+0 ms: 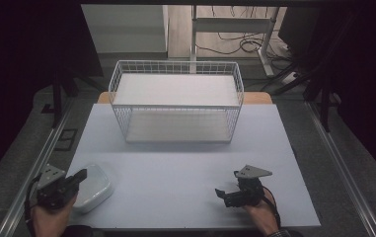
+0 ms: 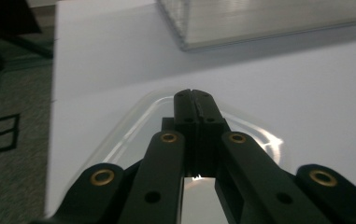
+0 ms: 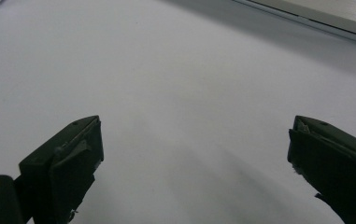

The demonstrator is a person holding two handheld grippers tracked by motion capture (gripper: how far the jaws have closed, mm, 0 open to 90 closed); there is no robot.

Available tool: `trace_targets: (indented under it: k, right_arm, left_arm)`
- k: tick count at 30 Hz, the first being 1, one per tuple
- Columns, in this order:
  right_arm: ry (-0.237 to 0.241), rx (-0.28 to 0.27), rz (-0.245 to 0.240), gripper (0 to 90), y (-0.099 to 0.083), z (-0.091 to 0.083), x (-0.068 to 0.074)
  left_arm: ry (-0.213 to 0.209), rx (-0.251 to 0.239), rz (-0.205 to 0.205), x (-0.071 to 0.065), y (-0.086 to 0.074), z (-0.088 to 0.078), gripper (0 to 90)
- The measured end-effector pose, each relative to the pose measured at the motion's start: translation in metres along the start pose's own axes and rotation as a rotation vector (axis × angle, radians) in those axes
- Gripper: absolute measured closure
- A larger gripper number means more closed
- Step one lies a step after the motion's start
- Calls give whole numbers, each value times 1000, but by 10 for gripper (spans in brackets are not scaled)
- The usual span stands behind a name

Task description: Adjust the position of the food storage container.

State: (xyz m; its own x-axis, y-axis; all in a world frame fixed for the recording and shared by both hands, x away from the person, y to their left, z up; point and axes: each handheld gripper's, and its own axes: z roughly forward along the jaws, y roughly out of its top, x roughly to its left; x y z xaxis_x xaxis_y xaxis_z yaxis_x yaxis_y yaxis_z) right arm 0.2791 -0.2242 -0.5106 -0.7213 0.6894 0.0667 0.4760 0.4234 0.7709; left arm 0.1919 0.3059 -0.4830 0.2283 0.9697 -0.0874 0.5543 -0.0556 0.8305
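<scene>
**Q:** Where the left-hand edge of the high view begins, what occupies the near corner of the table (image 1: 185,168)?

**A:** The left gripper (image 1: 83,175), held in the person's left hand (image 1: 52,217), lies at the near-left corner. Its jaws point toward the white lidded container (image 1: 93,187), a rounded-corner box standing on the pale tabletop. In the left gripper view the two jaws are pressed together, tip against tip, with no gap between them, directly over the container's clear rim (image 2: 133,116). Whether the rim is pinched between the pads cannot be told.

**Q:** What stands at the centre?

**A:** A white wire basket (image 1: 175,101) sits at the far middle of the table, well apart from both grippers; a flat white panel forms its floor, and another lies across its top.

**Q:** And to the right?

**A:** The right gripper (image 1: 227,183) rests near the front-right edge, carried by the right hand (image 1: 260,210), its grey three-cornered plate (image 1: 254,171) uppermost. Its jaws stand wide apart, with bare tabletop (image 3: 189,93) between them and nothing held.
</scene>
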Motion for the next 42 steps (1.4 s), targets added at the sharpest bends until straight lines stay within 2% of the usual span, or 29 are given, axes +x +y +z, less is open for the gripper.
trace_targets:
  k: [2, 3, 4, 5, 12, 17, 18, 19, 20, 21, 22, 23, 24, 27, 28, 31, 37, 38, 42]
  right_arm:
    - [-3, 5, -4, 34, 0, 0, 0]
    - [-3, 5, -4, 34, 0, 0, 0]
    - [-4, 5, -4, 34, 0, 0, 0]
    - [-4, 5, -4, 34, 0, 0, 0]
    - [-7, 10, -3, 34, -1, 1, 0]
    - [-13, 16, -5, 34, -1, 1, 0]
    - [-15, 17, -3, 34, -1, 2, 0]
    - [-15, 17, -3, 34, -1, 2, 0]
    - [-18, 19, 0, 34, -1, 2, 0]
    - [-18, 19, 0, 34, -1, 2, 0]
    - [-19, 19, 1, 34, -1, 2, 0]
    - [-19, 19, 1, 34, -1, 2, 0]
    - [-18, 19, 2, 34, -1, 2, 0]
    - [-14, 20, 4, 34, -1, 3, 0]
    - [-12, 22, 1, 34, -1, 3, 0]
    - [-11, 22, -2, 34, -1, 3, 0]
    - [-11, 21, 0, 34, 0, 4, 0]
    - [-15, 17, 0, 34, 0, 4, 0]
    - [-17, 12, -3, 34, 0, 3, 0]
  left_arm:
    - [29, 1, -20, 8, -4, -5, 900]
    - [29, 1, -20, 8, -4, -5, 900]
    - [47, 1, -39, 13, -8, -9, 900]
    - [47, 1, -39, 13, -8, -9, 900]
    - [117, 15, -68, 19, -22, -25, 900]
    - [134, 21, -94, 17, -29, -31, 900]
    - [156, 35, -94, 16, -32, -33, 900]
    - [156, 35, -94, 16, -32, -33, 900]
    - [187, 55, -98, 17, -34, -35, 900]
    - [187, 55, -98, 17, -34, -35, 900]
    - [218, 82, -109, 20, -36, -36, 900]
    - [218, 82, -109, 20, -36, -36, 900]
    - [236, 116, -126, 23, -39, -35, 900]
    - [234, 144, -140, 24, -41, -33, 900]
    - [209, 162, -147, 23, -41, -31, 900]
    - [192, 159, -147, 21, -40, -29, 900]
    - [149, 115, -161, 18, -39, -22, 900]
    - [125, 99, -163, 17, -38, -16, 900]
    - [104, 88, -157, 13, -36, -8, 900]
